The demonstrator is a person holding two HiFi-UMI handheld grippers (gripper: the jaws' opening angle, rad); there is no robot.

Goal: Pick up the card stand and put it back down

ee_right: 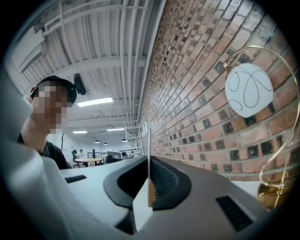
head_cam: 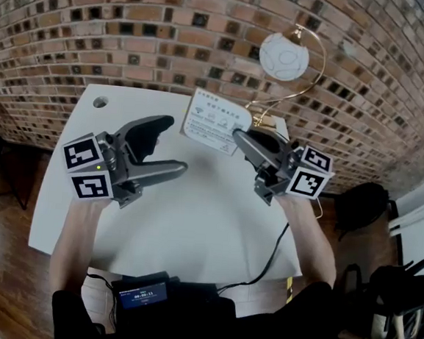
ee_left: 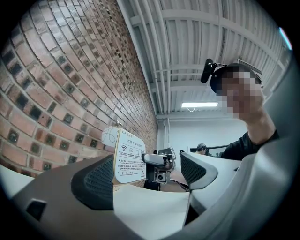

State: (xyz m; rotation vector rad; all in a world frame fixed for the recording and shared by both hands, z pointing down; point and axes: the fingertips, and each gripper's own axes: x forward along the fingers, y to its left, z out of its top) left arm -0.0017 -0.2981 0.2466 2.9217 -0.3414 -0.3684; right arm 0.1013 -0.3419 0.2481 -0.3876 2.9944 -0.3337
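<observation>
Clamping the card stand point(head_cam: 215, 121) along its right edge, the right gripper point(head_cam: 242, 140) has its jaws almost together, with the thin panel pinched edge-on between the pads. The card stand is at the far side of the white table point(head_cam: 192, 230), close to the brick wall point(head_cam: 135, 40) and just left of the gold lamp point(head_cam: 284, 57) with its white globe. Whether its base touches the tabletop cannot be determined. The left gripper point(head_cam: 174, 145) is over the table, apart from the stand, its jaws spread wide and gripping nothing.
</observation>
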